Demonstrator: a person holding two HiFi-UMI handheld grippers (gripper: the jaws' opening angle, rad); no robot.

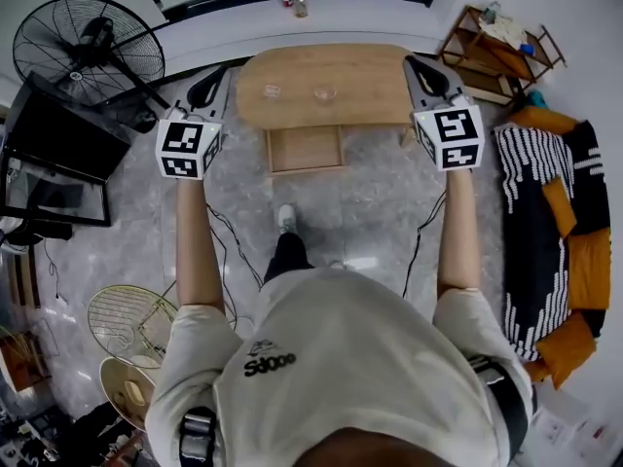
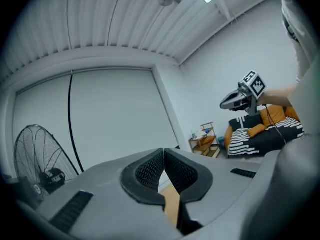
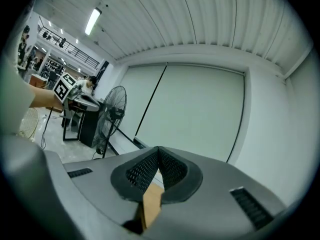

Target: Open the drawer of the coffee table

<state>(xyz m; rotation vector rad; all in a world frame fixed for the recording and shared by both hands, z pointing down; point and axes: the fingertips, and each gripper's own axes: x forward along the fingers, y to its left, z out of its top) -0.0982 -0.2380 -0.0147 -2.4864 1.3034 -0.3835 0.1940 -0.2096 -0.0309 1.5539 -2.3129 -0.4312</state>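
Left gripper (image 1: 212, 88): jaws pressed together, nothing between them; upper left of centre.
Right gripper (image 1: 421, 66): jaws together, empty; upper right.
Coffee table (image 1: 360, 90): top centre, between both grippers.
Drawer (image 1: 305, 149): juts from the table's near edge.
Shirt print (image 1: 269, 363): dark lettering, not clearly readable.

Big black fan (image 1: 88, 52) in the corner, black stand (image 1: 58, 154) right beside it, loose fan grilles (image 1: 131, 324) on the floor past that, striped sofa (image 1: 574, 163) and wooden shelf (image 1: 496, 52) way across from it.
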